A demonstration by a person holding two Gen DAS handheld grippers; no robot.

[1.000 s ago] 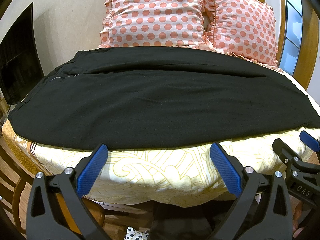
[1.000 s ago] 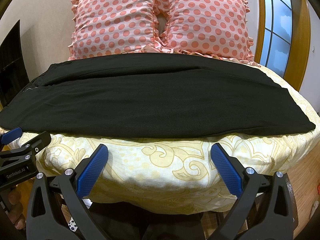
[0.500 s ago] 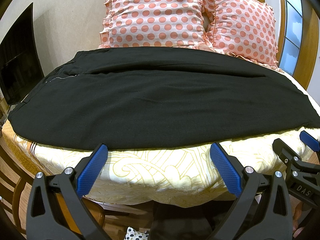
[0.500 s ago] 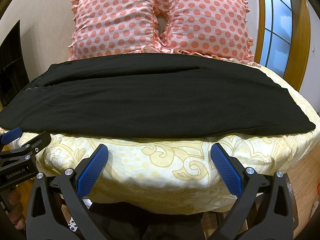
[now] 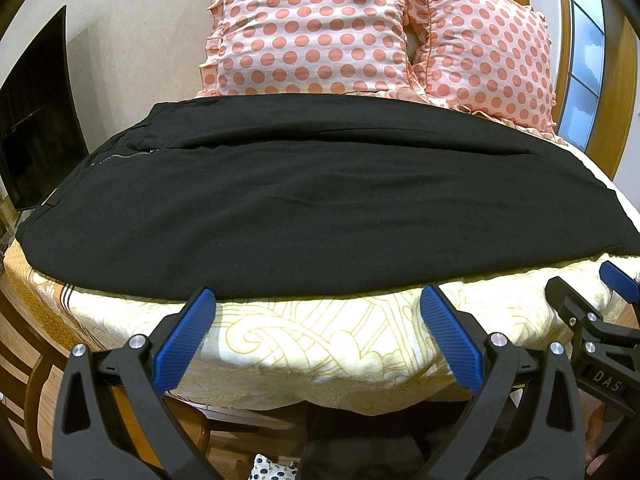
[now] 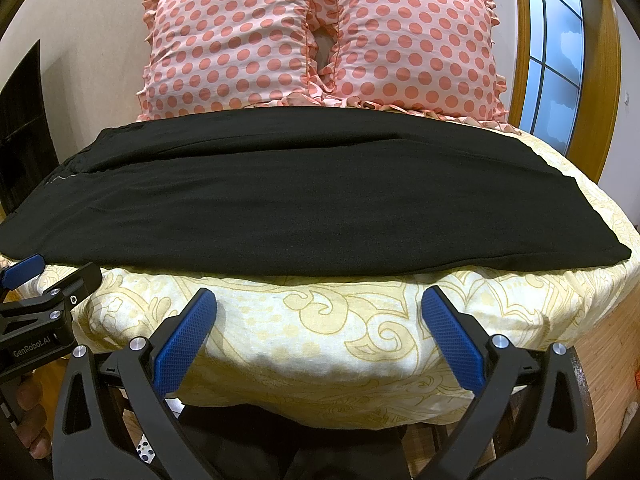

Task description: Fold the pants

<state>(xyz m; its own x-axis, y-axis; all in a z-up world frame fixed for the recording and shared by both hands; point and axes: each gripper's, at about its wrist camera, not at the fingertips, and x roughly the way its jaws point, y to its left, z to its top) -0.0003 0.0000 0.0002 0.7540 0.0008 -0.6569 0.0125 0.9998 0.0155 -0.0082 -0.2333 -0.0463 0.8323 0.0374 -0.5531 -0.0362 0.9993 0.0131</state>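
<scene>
Black pants lie flat across the yellow patterned bed cover, waistband with a zipper at the left, leg ends at the right; they also show in the right wrist view. My left gripper is open and empty, just short of the pants' near edge toward the left. My right gripper is open and empty, just short of the near edge toward the right. Each gripper shows at the side of the other's view: the right one, the left one.
Two pink polka-dot pillows lean against the wall behind the pants. A dark screen stands at the left. A window with a wooden frame is at the right. The bed's front edge drops to a wooden floor.
</scene>
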